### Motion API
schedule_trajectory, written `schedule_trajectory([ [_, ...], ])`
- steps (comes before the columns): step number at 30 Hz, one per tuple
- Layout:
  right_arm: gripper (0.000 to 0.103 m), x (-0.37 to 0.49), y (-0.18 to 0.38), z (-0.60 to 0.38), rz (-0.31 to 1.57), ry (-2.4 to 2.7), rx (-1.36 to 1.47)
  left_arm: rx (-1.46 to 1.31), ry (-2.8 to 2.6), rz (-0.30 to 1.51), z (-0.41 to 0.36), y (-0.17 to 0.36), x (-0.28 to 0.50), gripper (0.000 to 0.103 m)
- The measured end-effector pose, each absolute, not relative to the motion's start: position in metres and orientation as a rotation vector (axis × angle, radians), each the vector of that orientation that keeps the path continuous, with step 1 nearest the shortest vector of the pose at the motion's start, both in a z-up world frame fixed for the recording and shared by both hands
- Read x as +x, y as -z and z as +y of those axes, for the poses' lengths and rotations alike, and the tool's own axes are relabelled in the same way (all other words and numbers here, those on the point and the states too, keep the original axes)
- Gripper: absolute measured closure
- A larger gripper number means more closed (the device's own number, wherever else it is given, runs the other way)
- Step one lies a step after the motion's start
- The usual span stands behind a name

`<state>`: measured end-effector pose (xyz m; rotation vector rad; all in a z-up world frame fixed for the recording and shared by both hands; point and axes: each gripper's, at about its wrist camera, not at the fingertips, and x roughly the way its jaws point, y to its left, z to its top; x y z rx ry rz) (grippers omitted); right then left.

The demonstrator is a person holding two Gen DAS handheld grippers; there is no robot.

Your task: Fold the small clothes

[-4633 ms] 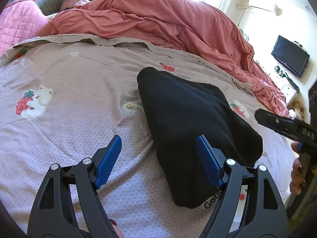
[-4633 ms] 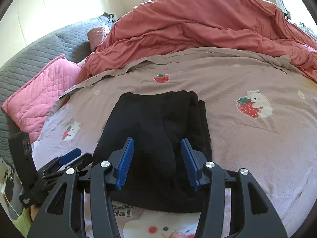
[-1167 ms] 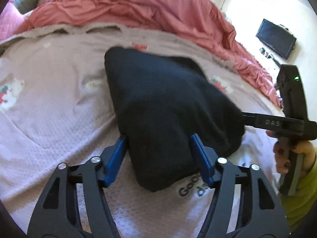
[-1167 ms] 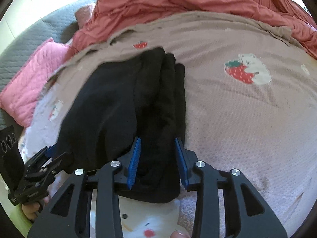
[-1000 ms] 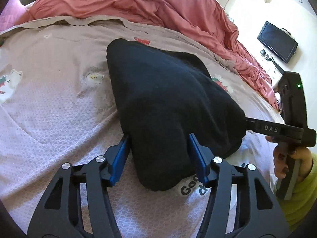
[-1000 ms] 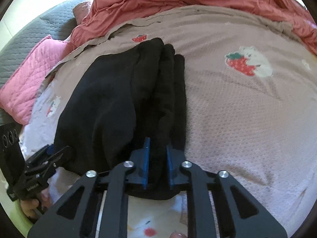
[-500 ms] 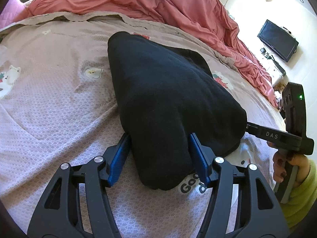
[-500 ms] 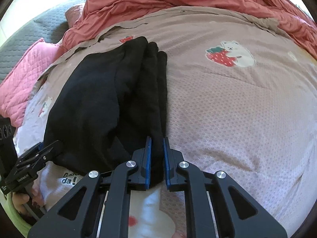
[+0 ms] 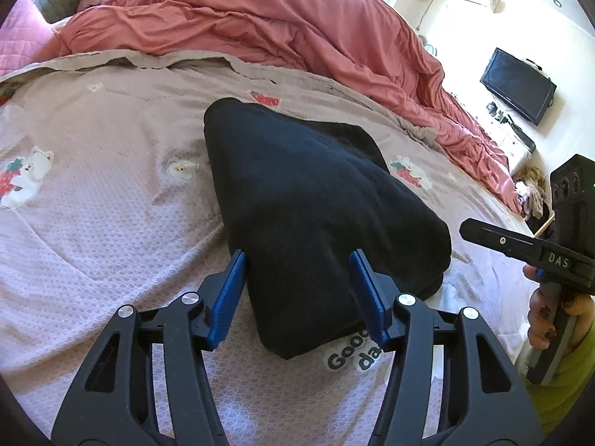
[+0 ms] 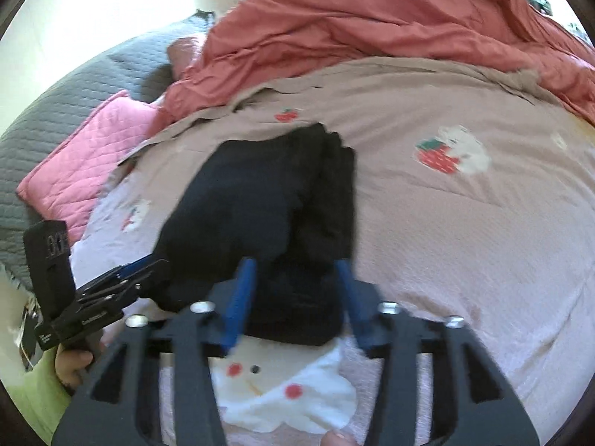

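My rig: left tool and right tool, both black frames with blue pads and silver screws; "DAS" lettering; my lime-green sleeve; dark nail polish.

1. I've got the black garment folded into a thick, tapered bundle, lying flat on the bedspread.
2. Stacked fold edges show along its right side; its near end overlaps a printed cartoon patch.

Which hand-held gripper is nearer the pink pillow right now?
Left. The left hand-held gripper sits at the black garment's edge on the side facing the pink pillow; the right hand-held gripper, its jaws just opened, straddles the garment's opposite side.
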<state>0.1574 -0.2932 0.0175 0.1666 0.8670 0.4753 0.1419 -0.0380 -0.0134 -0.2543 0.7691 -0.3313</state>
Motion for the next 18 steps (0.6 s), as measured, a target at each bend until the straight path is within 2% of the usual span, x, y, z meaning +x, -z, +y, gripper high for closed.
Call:
schedule_trajectory([
  [5,0.054,0.168,-0.004,-0.268,0.902,-0.512,0.089,-0.244,0.33,0.772,-0.039,0.014,0.142,0.054],
  [6,0.059,0.169,-0.001,-0.266,0.918,-0.516,0.08,-0.239,0.329,0.776,-0.04,0.015,0.142,0.054],
  [7,0.077,0.17,0.005,-0.262,0.942,-0.502,0.053,-0.235,0.327,0.779,-0.04,0.016,0.143,0.054],
  [8,0.084,0.17,0.009,-0.261,0.953,-0.491,0.034,-0.231,0.325,0.783,-0.041,0.016,0.143,0.054],
  [18,0.086,0.165,0.021,-0.266,0.966,-0.437,0.046,-0.226,0.326,0.806,-0.042,0.02,0.146,0.054],
])
